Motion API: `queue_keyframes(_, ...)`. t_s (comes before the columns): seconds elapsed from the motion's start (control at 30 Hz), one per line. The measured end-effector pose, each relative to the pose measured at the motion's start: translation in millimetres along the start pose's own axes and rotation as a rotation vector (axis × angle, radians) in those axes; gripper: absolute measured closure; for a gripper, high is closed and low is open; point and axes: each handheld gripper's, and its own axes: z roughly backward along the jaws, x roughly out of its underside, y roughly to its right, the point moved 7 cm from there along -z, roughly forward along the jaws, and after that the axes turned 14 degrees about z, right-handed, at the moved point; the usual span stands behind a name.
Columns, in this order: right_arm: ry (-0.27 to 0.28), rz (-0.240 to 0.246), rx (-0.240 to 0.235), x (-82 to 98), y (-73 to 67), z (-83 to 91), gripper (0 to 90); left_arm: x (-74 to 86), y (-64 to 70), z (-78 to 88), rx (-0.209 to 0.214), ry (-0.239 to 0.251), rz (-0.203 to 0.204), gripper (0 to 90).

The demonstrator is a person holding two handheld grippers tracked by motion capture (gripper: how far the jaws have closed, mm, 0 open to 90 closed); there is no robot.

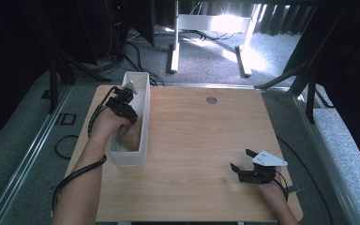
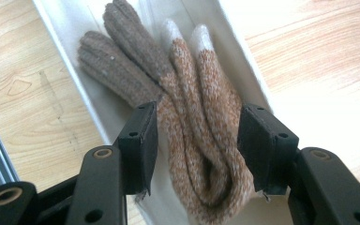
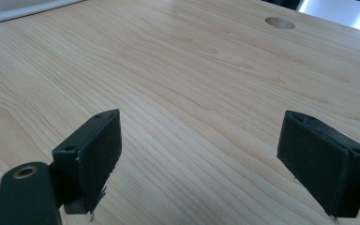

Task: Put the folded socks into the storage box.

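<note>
Right gripper (image 1: pixel 242 159) sits nearest, at the near right of the desk (image 1: pixel 201 140), held by the person's right hand (image 1: pixel 273 187). Its fingers (image 3: pixel 90 154) stand wide apart with bare wood between them, gripping nothing. A round hole (image 3: pixel 280 22) in the desk surface lies farther off, toward the far edge.

Left gripper (image 2: pixel 194 140) is over the white bin (image 1: pixel 143 117), a long narrow tray at the left of the desk, running near to far. The left hand (image 1: pixel 108 123) holds it pointing down into the bin.

Gloves: an orange-and-white knitted glove (image 2: pixel 201 122) lies folded in the near part of the bin, with a grey-brown glove (image 2: pixel 117 61) just beside it, touching, its fingertips pointing along the bin floor. Both rest inside the bin (seen as a brown lump in the high view).

Left fingers (image 2: pixel 143 145): partly open, one on each side of the folded orange glove. The pads flank the knit closely; they do not appear to press on it.
</note>
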Motion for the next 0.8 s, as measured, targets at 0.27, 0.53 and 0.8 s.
queue_keyframes(0.27,0.000,-0.001,0.001,0.1,0.0,-0.5,13.7,13.3,5.4,8.7,0.062,0.026,-0.025,46.3)
queue_keyframes(0.53,-0.006,0.003,0.002,0.3,-0.3,-0.9,13.7,28.2,3.5,10.3,0.084,0.034,-0.036,46.3)
queue_keyframes(0.8,-0.006,0.003,0.000,0.3,-0.4,-1.1,13.7,46.8,-0.7,16.7,0.123,0.060,-0.048,46.3)
